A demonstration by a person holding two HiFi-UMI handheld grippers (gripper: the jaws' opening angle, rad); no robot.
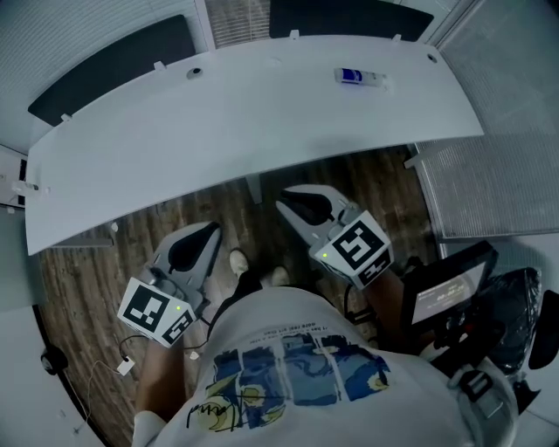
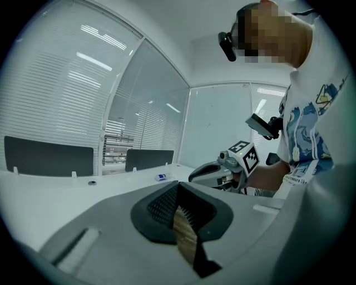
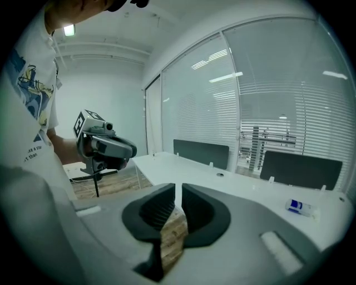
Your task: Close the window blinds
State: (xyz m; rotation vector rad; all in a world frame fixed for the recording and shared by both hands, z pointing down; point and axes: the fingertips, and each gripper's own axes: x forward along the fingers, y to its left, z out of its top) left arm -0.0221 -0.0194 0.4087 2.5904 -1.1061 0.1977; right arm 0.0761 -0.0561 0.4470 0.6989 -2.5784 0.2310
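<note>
Slatted window blinds (image 1: 489, 179) hang at the right of the head view, and more blinds (image 1: 236, 19) show at the top. They fill the glass walls in the left gripper view (image 2: 61, 83) and the right gripper view (image 3: 278, 94). My left gripper (image 1: 210, 229) is held low by my body over the wooden floor, shut and empty (image 2: 178, 185). To its right, my right gripper (image 1: 286, 202) is also shut and empty (image 3: 179, 190). Both point towards the white desk (image 1: 262, 113) and are well short of any blind. Each gripper appears in the other's view, the right one (image 2: 208, 172) and the left one (image 3: 108, 147).
The long curved desk stands between me and the windows. A small blue and white item (image 1: 358, 77) lies on it. Dark partition panels (image 1: 113, 65) line its far edge. A small screen on a stand (image 1: 450, 297) and a black chair (image 1: 524, 323) are at my right. A cable (image 1: 127, 367) lies on the floor.
</note>
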